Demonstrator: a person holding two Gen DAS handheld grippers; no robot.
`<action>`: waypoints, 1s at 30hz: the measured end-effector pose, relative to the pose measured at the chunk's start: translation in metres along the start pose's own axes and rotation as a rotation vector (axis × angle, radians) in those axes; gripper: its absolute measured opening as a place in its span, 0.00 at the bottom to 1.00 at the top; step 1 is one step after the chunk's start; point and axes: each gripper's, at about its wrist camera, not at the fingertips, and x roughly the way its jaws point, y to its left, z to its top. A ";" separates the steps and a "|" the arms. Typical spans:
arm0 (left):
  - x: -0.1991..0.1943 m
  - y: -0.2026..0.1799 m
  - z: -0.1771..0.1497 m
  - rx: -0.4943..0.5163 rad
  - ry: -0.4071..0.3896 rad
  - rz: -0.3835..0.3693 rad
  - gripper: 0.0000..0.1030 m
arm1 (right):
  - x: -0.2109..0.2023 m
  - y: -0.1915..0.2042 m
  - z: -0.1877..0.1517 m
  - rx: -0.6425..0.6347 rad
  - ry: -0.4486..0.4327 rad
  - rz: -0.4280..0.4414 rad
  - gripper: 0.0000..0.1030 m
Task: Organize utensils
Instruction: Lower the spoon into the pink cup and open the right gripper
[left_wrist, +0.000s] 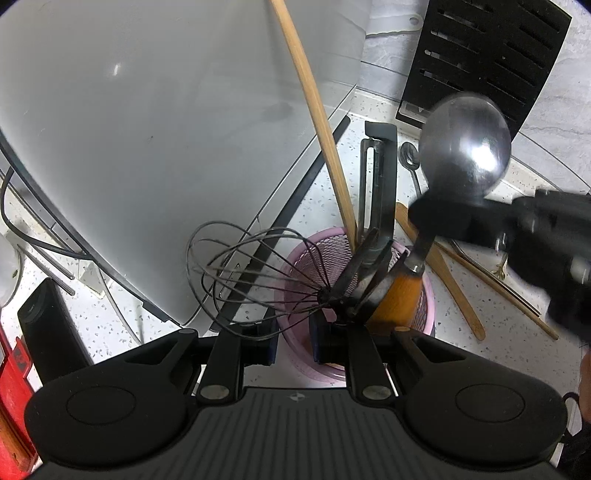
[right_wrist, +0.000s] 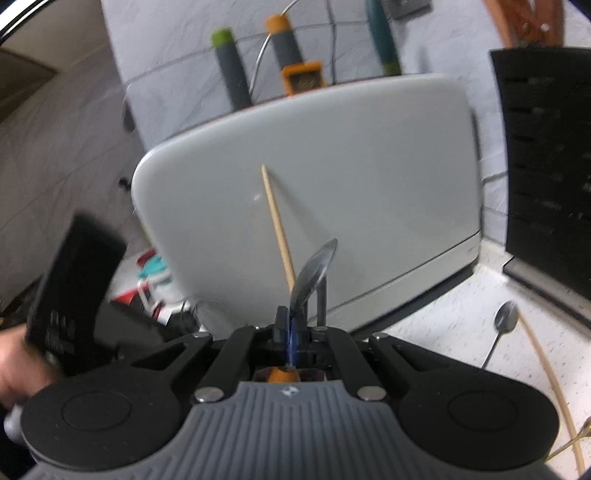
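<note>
- Ladle (left_wrist: 465, 147), steel bowl up and wooden handle down, is clamped at the neck by the right tongs (right_wrist: 291, 325); handle end is inside the pink basket (left_wrist: 424, 317).
- Left tongs (left_wrist: 291, 347) are apart, straddling the basket's near rim.
- Already in the basket: whisk (left_wrist: 243, 277), black spatula (left_wrist: 380, 192), long wooden stick (left_wrist: 314, 110).
- Left on the worktop (left_wrist: 480, 280), judging by position: small spoon (right_wrist: 506, 319), wooden spatula (left_wrist: 458, 291), chopsticks (left_wrist: 509, 288). Roughly half done.
- No legible brand or label.

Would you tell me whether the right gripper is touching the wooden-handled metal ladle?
Touching: the right wrist view shows the right gripper clamped on the ladle's neck.
</note>
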 end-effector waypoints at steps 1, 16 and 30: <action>0.000 0.001 0.000 -0.001 -0.002 0.002 0.18 | -0.001 0.001 -0.001 -0.008 0.006 0.006 0.00; -0.017 0.008 -0.002 -0.045 -0.054 -0.003 0.19 | 0.024 0.027 -0.037 -0.248 0.142 0.038 0.00; -0.018 0.016 -0.004 -0.049 -0.050 -0.024 0.19 | 0.014 0.026 -0.030 -0.231 0.173 0.088 0.32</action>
